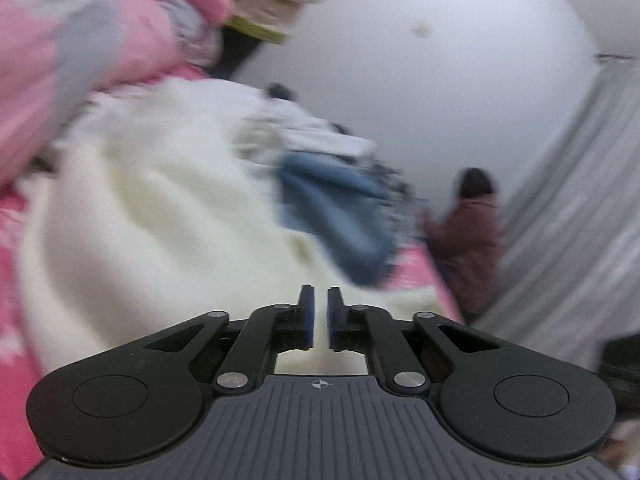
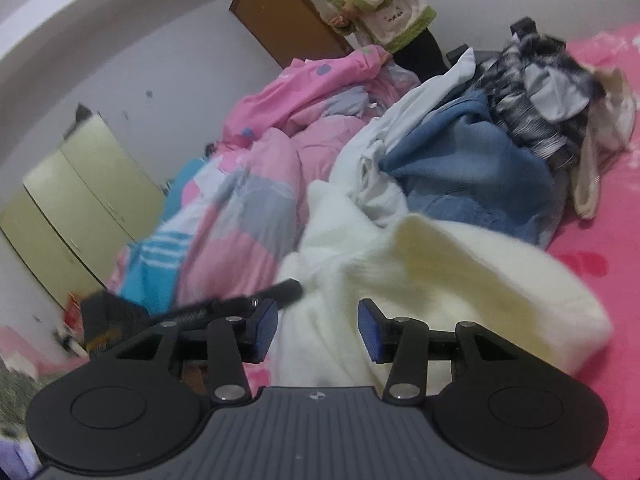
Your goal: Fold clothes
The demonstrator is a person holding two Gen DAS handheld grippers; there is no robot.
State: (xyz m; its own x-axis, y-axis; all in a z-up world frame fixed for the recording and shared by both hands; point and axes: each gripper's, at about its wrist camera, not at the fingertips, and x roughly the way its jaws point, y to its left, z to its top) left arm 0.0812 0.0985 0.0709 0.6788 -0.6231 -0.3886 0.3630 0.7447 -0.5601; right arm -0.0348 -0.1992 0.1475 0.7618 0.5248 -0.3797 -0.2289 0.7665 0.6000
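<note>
A fluffy cream-white sweater (image 1: 160, 220) lies bunched on the pink bed sheet (image 2: 600, 240). My left gripper (image 1: 321, 300) hovers over it, its blue pads almost together with only a thin slit between them and nothing visibly pinched. The left wrist view is motion-blurred. My right gripper (image 2: 318, 320) stands open just above the sweater (image 2: 460, 264), with a fold of it lying between and beyond the fingers. A dark blurred shape at its left finger looks like the left gripper (image 2: 276, 294), against the sweater's edge.
Behind the sweater is a heap with blue jeans (image 2: 472, 160), a white garment (image 2: 384, 136) and a grey striped one (image 2: 532, 92). A pink quilt (image 2: 280, 120) fills the left. A person in a cream jacket (image 2: 380, 0) stands behind; another in maroon (image 1: 472, 232) sits by curtains (image 1: 580, 200). A wardrobe (image 2: 80, 200) stands left.
</note>
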